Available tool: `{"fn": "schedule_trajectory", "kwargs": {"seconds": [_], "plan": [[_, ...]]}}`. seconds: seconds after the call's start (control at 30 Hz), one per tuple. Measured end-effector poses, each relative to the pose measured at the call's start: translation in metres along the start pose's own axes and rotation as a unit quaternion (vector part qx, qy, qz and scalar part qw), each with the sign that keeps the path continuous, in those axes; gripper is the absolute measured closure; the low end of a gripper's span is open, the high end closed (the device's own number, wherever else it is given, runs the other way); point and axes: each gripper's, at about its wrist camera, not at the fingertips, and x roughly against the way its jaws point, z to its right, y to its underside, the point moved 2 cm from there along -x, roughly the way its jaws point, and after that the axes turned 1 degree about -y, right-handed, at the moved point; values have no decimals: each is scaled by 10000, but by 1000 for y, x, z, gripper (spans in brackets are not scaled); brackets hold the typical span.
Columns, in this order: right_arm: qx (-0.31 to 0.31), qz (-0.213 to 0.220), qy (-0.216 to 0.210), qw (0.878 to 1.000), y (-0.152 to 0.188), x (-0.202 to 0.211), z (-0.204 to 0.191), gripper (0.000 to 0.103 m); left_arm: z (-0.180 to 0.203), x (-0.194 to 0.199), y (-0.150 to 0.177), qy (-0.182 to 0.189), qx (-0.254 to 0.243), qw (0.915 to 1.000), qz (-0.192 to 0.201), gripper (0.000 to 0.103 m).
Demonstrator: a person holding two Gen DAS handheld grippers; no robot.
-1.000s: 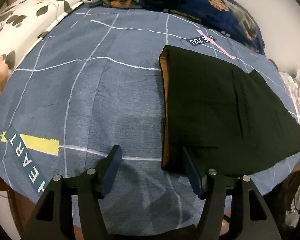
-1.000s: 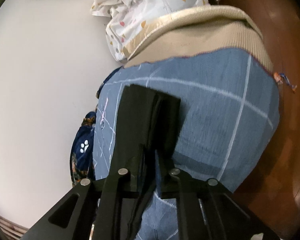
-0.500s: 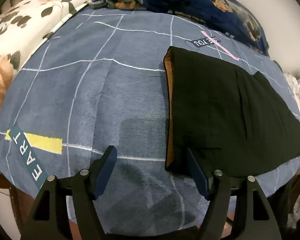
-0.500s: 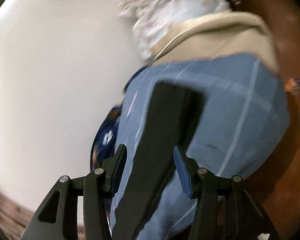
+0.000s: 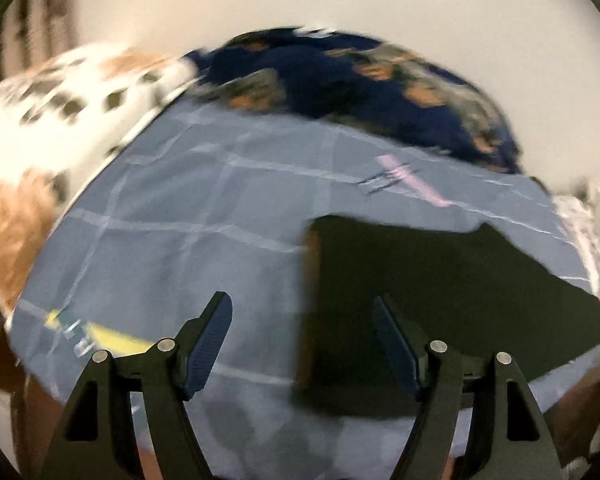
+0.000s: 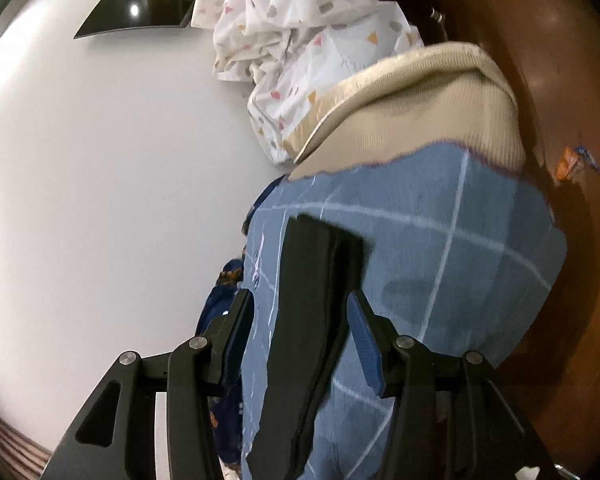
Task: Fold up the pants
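Lying folded flat on the bed (image 5: 204,216), the pants (image 5: 440,280) need no grip, so you hold both grippers, left (image 5: 302,340) and right (image 6: 300,332), with jaws wide and empty.

My left gripper (image 5: 302,338) is a matte black frame with two angular arms, each cut through by a long slot-shaped opening. Two round silver screw heads sit on each arm near the knuckle. The fingers (image 5: 211,342) carry dark navy ribbed pads on their inner faces. My right gripper (image 6: 300,336) is built the same: black slotted arms, paired silver screws, and fingers (image 6: 365,354) faced with blue ribbed pads, brighter here under the light. I see no cables, labels or skin on either one.
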Motion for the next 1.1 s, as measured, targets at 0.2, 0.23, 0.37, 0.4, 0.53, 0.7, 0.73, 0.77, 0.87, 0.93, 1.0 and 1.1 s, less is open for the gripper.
{"fn": "schedule_trajectory", "kwargs": {"seconds": [0.2,0.23,0.37,0.4,0.53,0.7,0.73,0.77,0.87,0.93,1.0,1.1], "plan": [[-34,-80,354,9993,-13,-13,7,56,79,-46,18,282,-1249,9903,-540,30],[-23,-109,326,9994,-14,-15,7,56,83,-51,22,305,-1296,9894,-578,30],[142,-161,466,9987,-15,-24,5,53,82,-72,31,529,-975,9898,-893,30],[137,-185,486,9986,-15,-27,5,51,79,-74,31,572,-881,9907,-860,30],[331,-329,614,9970,-13,-34,-2,50,76,-72,30,685,-794,9911,-819,30],[790,-436,1031,9906,-10,-41,-9,62,76,-72,33,663,-840,9907,-841,29],[697,-371,973,9921,-11,-39,-7,62,76,-72,33,677,-833,9906,-848,28],[624,-401,906,9931,-12,-40,-5,61,76,-72,33,691,-825,9905,-851,27],[711,-694,746,9922,-9,-51,-8,60,77,-73,33,704,-844,9902,-858,25],[830,-885,714,9900,-4,-60,-14,59,78,-73,33,695,-863,9902,-847,24],[936,-891,909,9874,-3,-68,-16,62,80,-74,34,672,-918,9900,-828,23],[661,-761,1062,9892,-9,-73,-12,80,82,-74,35,652,-995,9895,-819,21]]}}
